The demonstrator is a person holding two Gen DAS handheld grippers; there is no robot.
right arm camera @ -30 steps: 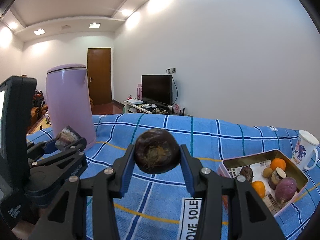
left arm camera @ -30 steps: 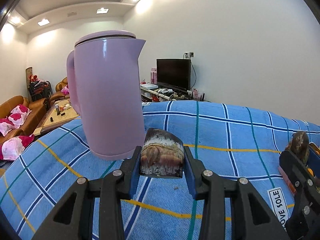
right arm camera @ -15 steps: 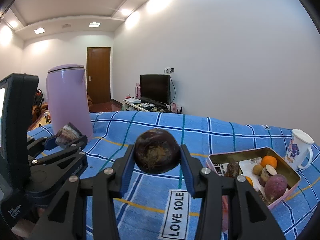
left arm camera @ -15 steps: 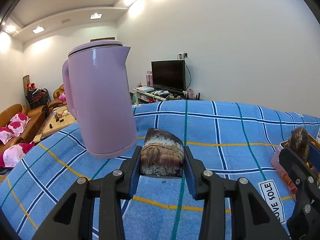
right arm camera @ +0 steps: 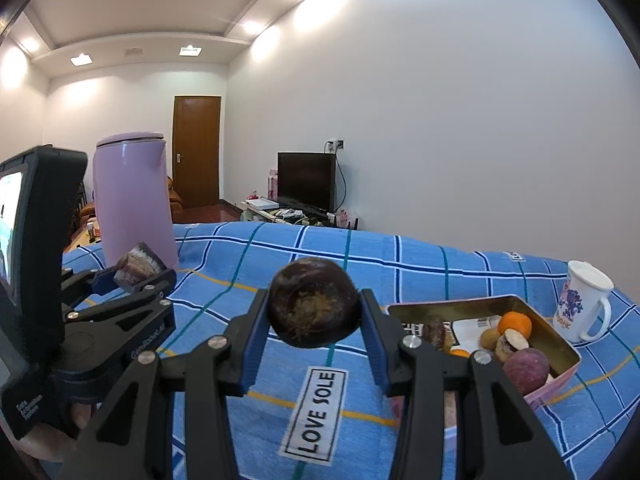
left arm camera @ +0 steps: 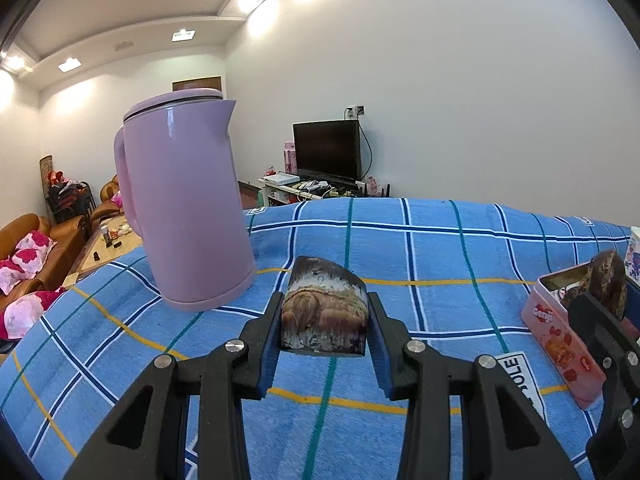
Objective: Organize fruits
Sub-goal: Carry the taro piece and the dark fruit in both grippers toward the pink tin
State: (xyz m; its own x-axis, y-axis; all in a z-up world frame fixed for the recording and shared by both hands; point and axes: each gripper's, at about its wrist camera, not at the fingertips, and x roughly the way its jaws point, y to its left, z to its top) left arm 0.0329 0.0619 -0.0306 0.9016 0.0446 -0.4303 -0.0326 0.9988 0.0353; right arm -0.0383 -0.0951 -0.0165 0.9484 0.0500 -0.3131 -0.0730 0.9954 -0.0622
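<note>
The right claw [right arm camera: 314,316] is closed on a round dark fruit [right arm camera: 314,306], its blue pads pressing on both sides, and it carries the fruit in the air above the blue checked cloth [right arm camera: 248,264]. The left claw [left arm camera: 323,320] is closed in the same way on a cut brown piece [left arm camera: 324,310], whose flat pale face looks toward the camera.

The pink tin [right arm camera: 560,344] stands low and to the right of the right claw, with its long side going away toward the white mug [right arm camera: 582,306]. It already holds 2 orange fruits, a purple one and some small pieces. In the left wrist view the tin [left arm camera: 560,336] is at the far right edge, behind the other claw.

So I judge the right hand is nearer to the tin and should go first, to the right and a little down. The purple kettle [left arm camera: 184,204] stands on the opposite side, out of this path.
</note>
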